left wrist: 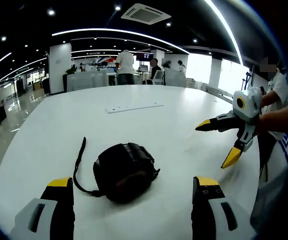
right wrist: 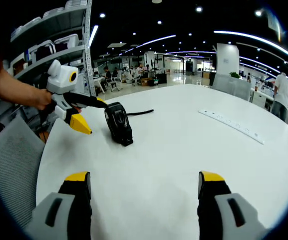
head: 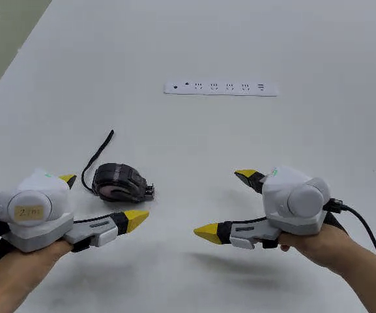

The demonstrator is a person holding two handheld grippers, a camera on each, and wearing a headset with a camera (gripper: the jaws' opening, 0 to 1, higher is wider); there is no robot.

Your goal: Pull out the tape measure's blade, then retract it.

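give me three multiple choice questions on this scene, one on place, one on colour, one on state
1. Where does the tape measure lie?
A. on the table, near the left hand-held gripper
B. on the floor
C. on a shelf

2. What colour are the jaw tips of both hand-held grippers?
A. red
B. yellow
C. green

3. In what state is the right hand-held gripper?
A. shut on the tape measure
B. shut, empty
C. open, holding nothing

Answers:
1 A: it rests on the white tabletop just ahead of that gripper's jaws.
2 B: every tip shows yellow.
3 C: its jaws stand wide apart over bare table.
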